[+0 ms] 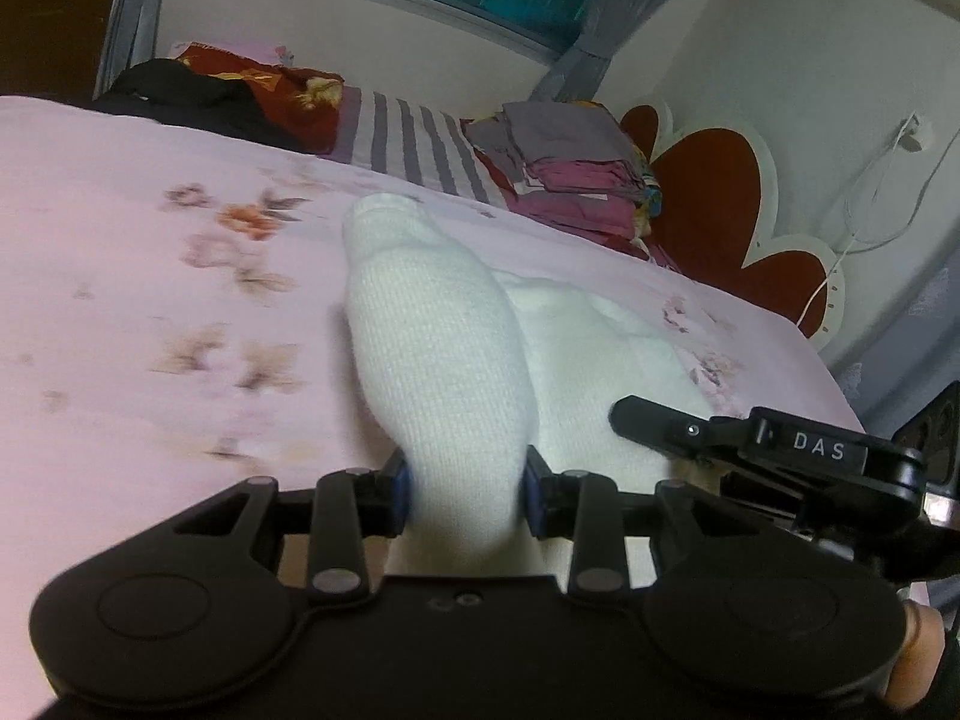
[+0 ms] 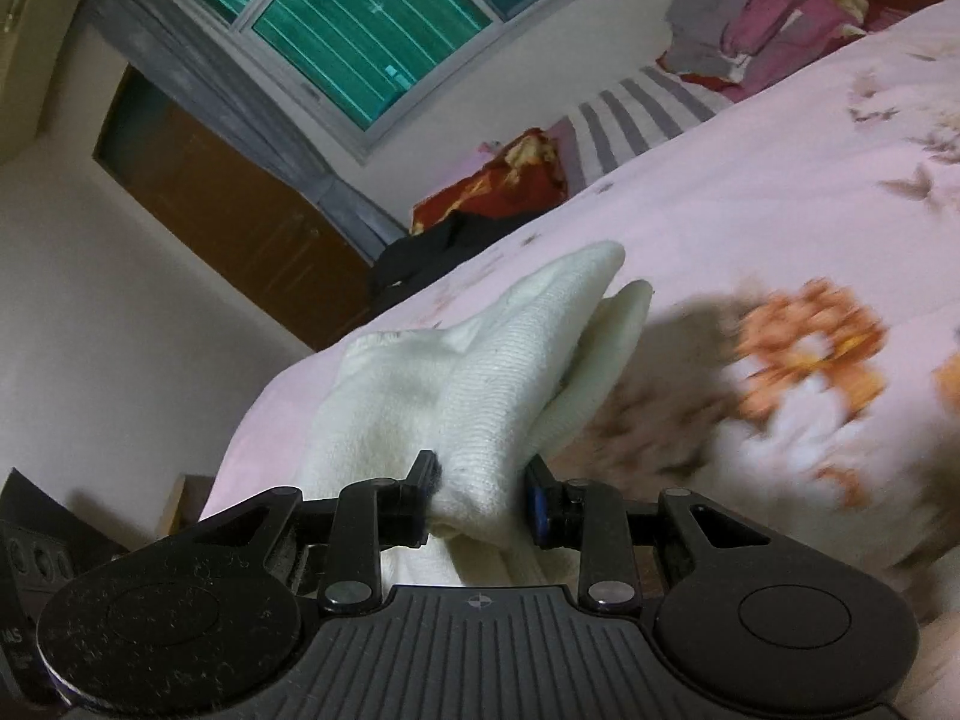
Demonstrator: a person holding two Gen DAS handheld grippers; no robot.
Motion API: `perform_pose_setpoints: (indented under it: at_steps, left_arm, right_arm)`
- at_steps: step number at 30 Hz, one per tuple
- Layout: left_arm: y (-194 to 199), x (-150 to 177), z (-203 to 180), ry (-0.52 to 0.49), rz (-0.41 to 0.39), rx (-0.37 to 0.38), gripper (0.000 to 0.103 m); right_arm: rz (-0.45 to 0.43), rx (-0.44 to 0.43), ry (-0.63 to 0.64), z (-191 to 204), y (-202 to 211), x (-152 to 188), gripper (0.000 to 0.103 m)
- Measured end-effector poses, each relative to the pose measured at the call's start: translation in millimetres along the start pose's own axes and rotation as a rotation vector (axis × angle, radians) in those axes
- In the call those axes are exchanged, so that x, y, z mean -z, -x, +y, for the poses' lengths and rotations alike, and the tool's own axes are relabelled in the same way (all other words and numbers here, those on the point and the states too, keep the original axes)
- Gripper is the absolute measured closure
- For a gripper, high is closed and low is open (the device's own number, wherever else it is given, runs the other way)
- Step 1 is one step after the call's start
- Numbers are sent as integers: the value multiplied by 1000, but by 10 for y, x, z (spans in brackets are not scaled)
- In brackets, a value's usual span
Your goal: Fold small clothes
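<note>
- Now we see our left gripper (image 1: 467, 495) clamped on one end of a white ribbed knit sock (image 1: 432, 360), blue pads (image 1: 401, 495) pressing both sides.
- We find our right gripper (image 2: 480, 495) pinching the same white knit fabric (image 2: 480, 390), jaws narrow.
- We see the sock lifted above the pink floral bedspread (image 1: 150, 300).
- Folded grey and purple clothes (image 1: 570, 168) sit well apart, near the red headboard (image 1: 708, 204).
</note>
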State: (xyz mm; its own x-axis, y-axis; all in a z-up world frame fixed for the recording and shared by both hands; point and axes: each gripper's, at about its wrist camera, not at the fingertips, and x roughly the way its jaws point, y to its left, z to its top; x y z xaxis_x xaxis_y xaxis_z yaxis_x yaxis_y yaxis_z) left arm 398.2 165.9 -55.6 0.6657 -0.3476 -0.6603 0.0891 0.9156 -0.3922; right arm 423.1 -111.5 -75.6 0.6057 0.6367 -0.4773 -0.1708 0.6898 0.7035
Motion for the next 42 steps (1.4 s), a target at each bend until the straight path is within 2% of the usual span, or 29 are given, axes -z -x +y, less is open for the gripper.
perform_pose_setpoints:
  at_steps: [6, 14, 19, 22, 26, 33, 35, 37, 39, 42]
  left_arm:
    - [288, -91, 714, -13, 19, -4, 70]
    - [435, -173, 1341, -5, 11, -52, 70]
    - [408, -144, 1620, -2, 3, -74, 69]
    - [295, -58, 1786, 15, 25, -84, 68]
    - [157, 99, 1938, 31, 43, -99, 60]
    - [146, 58, 1953, 36, 69, -114, 46]
    - [200, 96, 1957, 32, 81, -116, 45]
    - [296, 187, 2004, 34, 93, -108, 45]
    - [384, 272, 2032, 48, 108, -96, 46]
    - [496, 391, 2067, 77, 128, -70, 46]
  right_arm:
    - [-2, 16, -22, 610, -487, 405, 73]
    - [28, -10, -37, 1043, -1136, 710, 73]
    - [42, -10, -1, 1144, -1447, 781, 73]
    - [59, 6, 14, 1102, -1585, 876, 73]
    - [89, 43, 3, 976, -1739, 1013, 73]
    - [94, 80, -22, 915, -1756, 1060, 73]
    - [87, 84, -22, 939, -1718, 1080, 68]
    - [94, 67, -22, 993, -1620, 1096, 51]
    - [111, 53, -11, 1015, -1539, 1130, 45]
    - [152, 49, 27, 1025, -1434, 1217, 44]
